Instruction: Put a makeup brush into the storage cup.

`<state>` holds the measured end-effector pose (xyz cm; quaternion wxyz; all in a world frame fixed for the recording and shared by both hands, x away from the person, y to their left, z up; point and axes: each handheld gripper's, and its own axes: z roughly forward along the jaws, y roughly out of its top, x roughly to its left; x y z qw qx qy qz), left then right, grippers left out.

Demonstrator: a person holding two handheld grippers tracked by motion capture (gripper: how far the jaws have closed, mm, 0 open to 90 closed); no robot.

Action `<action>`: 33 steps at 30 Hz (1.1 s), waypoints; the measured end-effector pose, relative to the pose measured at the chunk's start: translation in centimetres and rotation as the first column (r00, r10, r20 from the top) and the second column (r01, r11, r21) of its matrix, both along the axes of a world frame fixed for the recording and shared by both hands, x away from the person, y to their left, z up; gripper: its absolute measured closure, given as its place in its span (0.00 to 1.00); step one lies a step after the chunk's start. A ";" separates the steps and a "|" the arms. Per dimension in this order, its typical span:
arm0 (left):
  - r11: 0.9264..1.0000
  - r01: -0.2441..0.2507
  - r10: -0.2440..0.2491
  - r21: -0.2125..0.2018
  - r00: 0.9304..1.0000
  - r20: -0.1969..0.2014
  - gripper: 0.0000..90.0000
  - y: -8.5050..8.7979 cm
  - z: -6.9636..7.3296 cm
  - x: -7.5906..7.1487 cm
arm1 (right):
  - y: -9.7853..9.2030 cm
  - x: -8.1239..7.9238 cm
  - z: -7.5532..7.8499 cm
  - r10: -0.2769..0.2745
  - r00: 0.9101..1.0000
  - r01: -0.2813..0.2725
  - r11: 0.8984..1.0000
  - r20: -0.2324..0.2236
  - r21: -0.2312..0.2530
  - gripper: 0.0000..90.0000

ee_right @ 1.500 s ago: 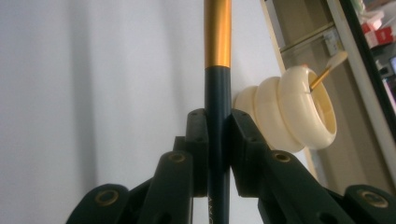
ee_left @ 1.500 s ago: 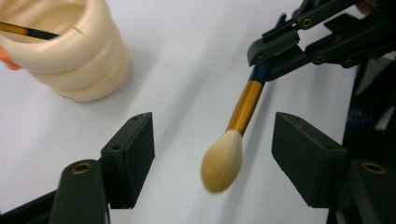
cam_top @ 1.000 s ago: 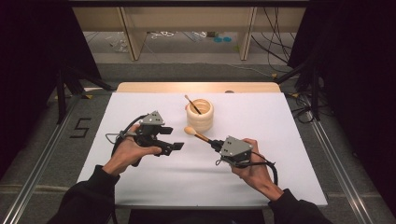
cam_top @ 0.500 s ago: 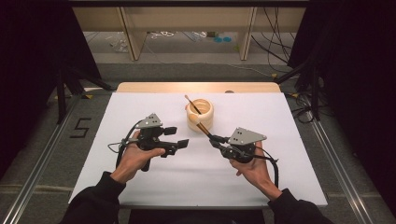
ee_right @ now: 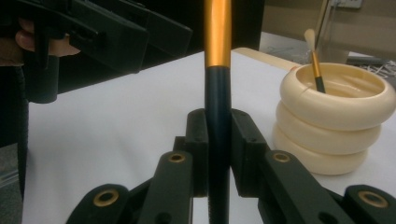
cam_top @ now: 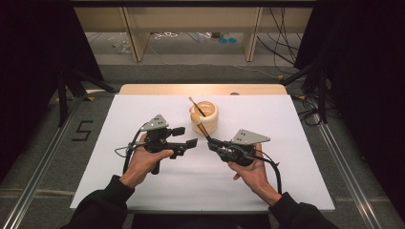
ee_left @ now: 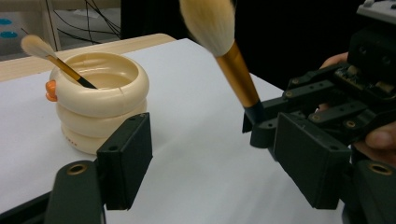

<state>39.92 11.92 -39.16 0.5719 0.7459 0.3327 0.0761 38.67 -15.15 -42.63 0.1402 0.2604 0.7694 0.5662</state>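
**Operator:** High view, item one: my right tongs, held low over the white table, pinched tight on the dark handle of a makeup brush. The brush slants up and away from them toward the cream holder.

**Checker:** Confirmed by the right gripper view?

**Operator:** Yes. There the brush handle stands straight up between both pads, dark below, gold ferrule above, with the pads pressed against it on either side. Item two: cream holder, three stacked rings, standing upright on the table to the right of the handle in that view, apart from it. A second, smaller brush leans inside it, bristles up.

**Checker:** Left side?

**Operator:** Item three: my left tongs, jaws parted wide and gripping nothing, pointing toward the right tongs; a gap remains between the two. In the left gripper view I see bare table between its two pads, the holder beyond its left pad, and the held brush raised above the table, pale bristle head uppermost and blurred, clamped in the other tongs at the right.

**Checker:** Brush touching the holder?

**Operator:** From the high view I cannot tell; the gripper views show it clear of the holder.
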 end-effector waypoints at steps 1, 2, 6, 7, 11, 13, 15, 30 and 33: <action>1.000 0.002 -0.002 -0.003 1.000 0.003 0.31 0.0 0.0 0.1 | 0.0 0.0 0.0 -0.003 1.000 0.003 1.000 -0.001 -0.004 0.88; 1.000 0.003 -0.003 -0.006 1.000 0.003 0.31 -0.1 0.0 0.1 | 0.1 0.0 0.0 -0.001 1.000 0.001 1.000 -0.002 -0.001 0.88; 0.999 -0.001 0.001 -0.035 1.000 -0.011 0.32 -0.5 -0.1 0.3 | 0.3 0.0 -0.1 0.007 1.000 -0.007 1.000 0.000 0.014 0.88; 0.999 0.002 -0.003 -0.037 1.000 -0.008 0.32 -0.6 -0.2 0.4 | 0.3 -0.1 -0.1 0.002 1.000 -0.002 1.000 0.002 0.007 0.88; 0.999 -0.006 0.005 -0.045 1.000 -0.014 0.34 -1.1 -0.3 0.4 | 0.5 -0.1 -0.1 0.010 1.000 -0.010 1.000 -0.006 0.028 0.88; 0.999 -0.008 0.007 -0.052 1.000 -0.022 0.34 -1.3 -0.3 0.4 | 0.6 -0.2 -0.1 0.004 1.000 -0.004 1.000 0.001 0.024 0.88; 0.998 -0.011 0.010 -0.057 1.000 -0.020 0.35 -1.5 -0.3 0.5 | 0.7 -0.2 -0.1 -0.003 1.000 0.003 1.000 0.003 0.025 0.88; 0.994 -0.020 0.016 -0.109 0.999 -0.037 0.46 -2.2 -0.4 0.9 | 1.1 -0.2 -0.1 -0.007 1.000 0.006 0.999 0.008 0.039 0.88; 0.993 -0.021 0.016 -0.119 0.999 -0.037 0.48 -2.2 -0.4 0.9 | 1.1 -0.2 -0.1 0.002 1.000 -0.002 0.999 0.002 0.036 0.88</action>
